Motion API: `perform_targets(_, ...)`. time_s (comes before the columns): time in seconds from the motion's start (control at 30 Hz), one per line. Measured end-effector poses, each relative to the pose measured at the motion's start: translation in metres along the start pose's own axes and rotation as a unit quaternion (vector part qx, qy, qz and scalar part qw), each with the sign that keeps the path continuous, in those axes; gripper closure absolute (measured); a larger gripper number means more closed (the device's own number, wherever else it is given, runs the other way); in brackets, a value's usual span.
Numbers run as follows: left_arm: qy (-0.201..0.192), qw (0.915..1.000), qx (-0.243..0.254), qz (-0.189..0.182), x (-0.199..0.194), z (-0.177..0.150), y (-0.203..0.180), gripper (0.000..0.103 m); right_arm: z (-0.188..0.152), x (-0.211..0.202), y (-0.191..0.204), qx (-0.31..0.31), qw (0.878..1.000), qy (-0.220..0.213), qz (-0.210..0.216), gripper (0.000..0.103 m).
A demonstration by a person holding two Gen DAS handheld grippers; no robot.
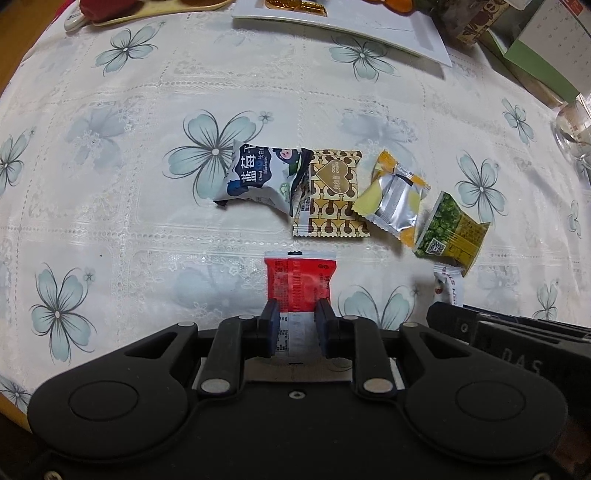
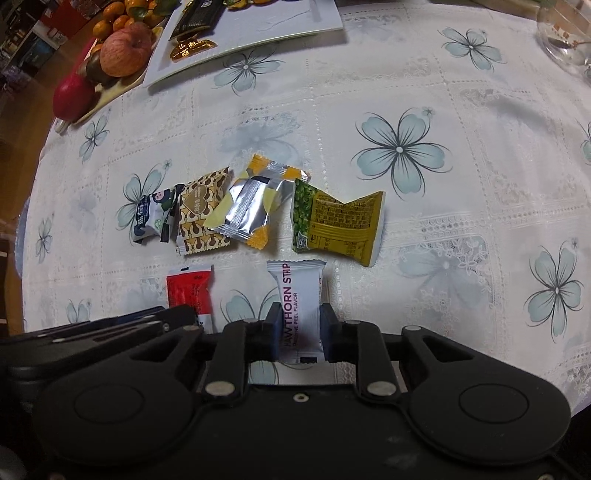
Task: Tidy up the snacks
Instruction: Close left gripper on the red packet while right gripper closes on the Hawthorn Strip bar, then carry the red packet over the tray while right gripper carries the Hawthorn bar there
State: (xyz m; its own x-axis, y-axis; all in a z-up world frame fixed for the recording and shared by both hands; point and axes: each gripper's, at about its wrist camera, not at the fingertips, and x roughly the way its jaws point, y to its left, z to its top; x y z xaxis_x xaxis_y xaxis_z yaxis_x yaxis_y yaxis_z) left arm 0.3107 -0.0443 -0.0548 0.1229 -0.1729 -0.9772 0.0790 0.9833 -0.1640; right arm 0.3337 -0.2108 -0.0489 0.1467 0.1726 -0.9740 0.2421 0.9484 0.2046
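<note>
My left gripper is shut on a red and white snack packet, held over the flowered tablecloth. My right gripper is shut on a white hawthorn strip packet. Beyond both lies a row of snacks: a blue and white blueberry packet, a brown and cream heart-print packet, a silver and yellow packet and a green and yellow pea packet. The right wrist view shows the same row, with the red packet at lower left. The hawthorn packet's end peeks in at the left view's lower right.
A white tray with dark and gold wrapped sweets lies at the far edge. A fruit plate with an apple and oranges stands at far left. A clear glass and boxes stand at far right.
</note>
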Motion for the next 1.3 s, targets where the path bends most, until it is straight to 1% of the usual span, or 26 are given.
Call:
perform_targets(0.07,-0.001,1.0,0.0,0.003,0.003,0.0,-0.002,0.072,0.0,-0.004,-0.003,0.008,1.0,0.003,0.007,0.081)
perform_targets(0.1,-0.005,1.0,0.001,0.004,0.002,0.0,-0.003,0.069,0.0,-0.005,-0.004,0.011,1.0,0.003,0.009,0.081)
perform_targets(0.13,-0.007,1.0,0.004,0.003,0.002,0.0,-0.005,0.064,-0.001,-0.007,-0.005,0.014,1.0,0.002,0.009,0.08)
perform_targets(0.2,-0.009,0.9999,0.005,0.004,0.003,0.0,-0.006,0.06,-0.002,-0.009,-0.005,0.017,1.0,0.0,0.009,0.081)
perform_targets(0.33,-0.023,0.9995,0.015,0.017,0.003,0.0,-0.012,0.055,-0.003,-0.013,-0.007,0.021,1.0,0.0,0.017,0.08)
perform_targets(0.43,-0.024,0.9991,0.007,0.036,0.007,-0.001,-0.012,0.055,-0.003,-0.015,-0.006,0.018,1.0,-0.004,0.016,0.08)
perform_targets(0.5,-0.014,0.9994,-0.012,0.029,0.01,-0.001,-0.007,0.055,-0.004,-0.015,-0.005,0.015,1.0,-0.008,0.012,0.081)
perform_targets(0.77,-0.01,0.9996,-0.014,0.021,0.011,0.002,-0.008,0.054,-0.004,-0.016,-0.003,0.009,1.0,-0.01,0.014,0.08)
perform_targets(0.8,-0.01,0.9996,-0.011,0.023,0.011,0.002,-0.009,0.055,-0.005,-0.016,-0.003,0.009,1.0,-0.011,0.014,0.08)
perform_targets(0.83,-0.012,0.9995,-0.011,0.027,0.012,0.003,-0.01,0.059,-0.005,-0.017,-0.003,0.009,1.0,-0.011,0.014,0.08)
perform_targets(0.87,-0.014,0.9995,-0.01,0.025,0.011,0.003,-0.01,0.06,-0.005,-0.017,-0.003,0.009,1.0,-0.012,0.013,0.081)
perform_targets(0.93,-0.011,0.9998,-0.014,0.008,0.011,0.005,-0.009,0.062,-0.006,-0.018,-0.004,0.01,1.0,-0.014,0.012,0.08)
perform_targets(1.03,-0.005,0.9996,-0.024,-0.016,0.005,0.004,-0.008,0.062,-0.006,-0.021,-0.007,0.012,1.0,-0.021,0.009,0.08)
perform_targets(1.13,-0.018,0.9994,-0.019,-0.024,-0.011,0.0,-0.01,0.062,-0.008,-0.028,-0.009,0.015,0.999,-0.032,0.01,0.081)
perform_targets(1.23,-0.045,0.9985,-0.005,-0.032,-0.035,-0.014,-0.011,0.062,-0.015,-0.041,-0.012,0.016,0.998,-0.055,0.013,0.081)
perform_targets(1.3,-0.065,0.9974,0.001,-0.031,-0.053,-0.027,-0.01,0.062,-0.023,-0.052,-0.014,0.019,0.997,-0.073,0.017,0.081)
